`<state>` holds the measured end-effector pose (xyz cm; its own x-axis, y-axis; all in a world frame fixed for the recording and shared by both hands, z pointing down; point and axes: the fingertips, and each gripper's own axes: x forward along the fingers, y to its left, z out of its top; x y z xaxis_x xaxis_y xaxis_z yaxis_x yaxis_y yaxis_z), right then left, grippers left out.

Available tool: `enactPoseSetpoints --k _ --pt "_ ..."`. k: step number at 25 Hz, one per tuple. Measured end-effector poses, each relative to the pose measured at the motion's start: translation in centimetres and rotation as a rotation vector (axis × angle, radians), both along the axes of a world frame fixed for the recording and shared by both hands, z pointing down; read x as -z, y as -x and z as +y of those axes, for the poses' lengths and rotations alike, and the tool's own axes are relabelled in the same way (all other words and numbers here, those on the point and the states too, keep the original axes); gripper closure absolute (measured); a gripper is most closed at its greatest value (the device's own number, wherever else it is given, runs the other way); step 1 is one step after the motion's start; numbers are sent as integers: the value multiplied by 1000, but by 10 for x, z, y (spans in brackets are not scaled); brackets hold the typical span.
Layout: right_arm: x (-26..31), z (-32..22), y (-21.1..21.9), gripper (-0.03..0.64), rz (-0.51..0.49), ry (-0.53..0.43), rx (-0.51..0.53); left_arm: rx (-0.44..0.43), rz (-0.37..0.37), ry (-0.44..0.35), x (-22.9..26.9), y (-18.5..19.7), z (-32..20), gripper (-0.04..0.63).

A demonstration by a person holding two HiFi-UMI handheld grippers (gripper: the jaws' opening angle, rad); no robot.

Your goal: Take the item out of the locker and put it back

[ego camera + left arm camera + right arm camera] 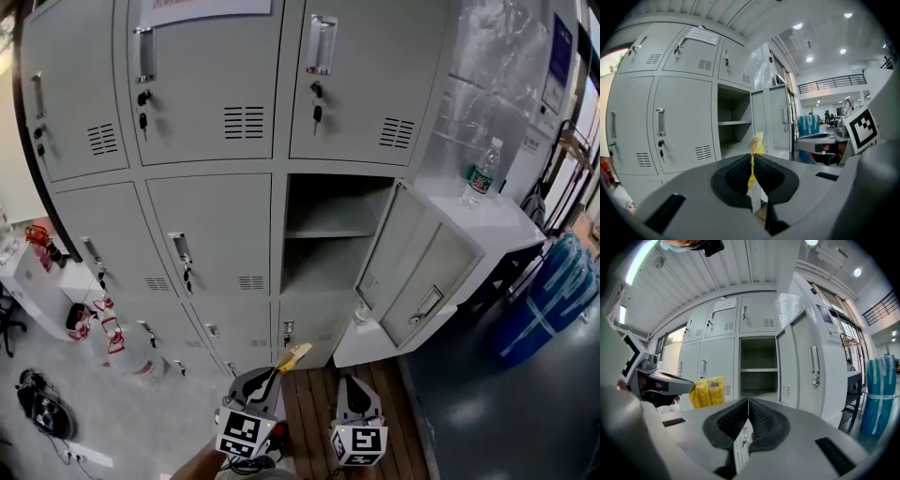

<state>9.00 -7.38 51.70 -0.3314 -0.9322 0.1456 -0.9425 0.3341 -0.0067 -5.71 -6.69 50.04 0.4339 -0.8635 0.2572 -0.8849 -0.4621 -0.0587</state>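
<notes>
My left gripper [274,375] is shut on a thin yellow packet [293,357], held edge-on in front of the grey lockers. In the left gripper view the packet [756,145] sticks up from between the closed jaws [752,158]. From the right gripper view the packet [708,391] shows flat, with a barcode label, left of the open compartment [758,364]. That compartment [323,234] has one shelf and looks bare; its door [412,267] swings out to the right. My right gripper [354,382] is beside the left one, shut with nothing between its jaws [748,401].
A water bottle [482,173] stands on a white cabinet [497,230] right of the lockers. A blue wrapped bundle [553,295] stands further right. Keys hang in neighbouring locker doors [186,272]. Red-and-white items [103,323] and a dark object [39,405] lie low on the left.
</notes>
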Motion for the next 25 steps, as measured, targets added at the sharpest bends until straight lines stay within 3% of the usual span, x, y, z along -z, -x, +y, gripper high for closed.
enactPoseSetpoints --k 8,25 --pt "-4 19 6 598 5 3 9 3 11 11 -12 5 25 563" --pt "-1 16 4 598 -2 -2 -11 -4 30 -11 -3 5 16 561"
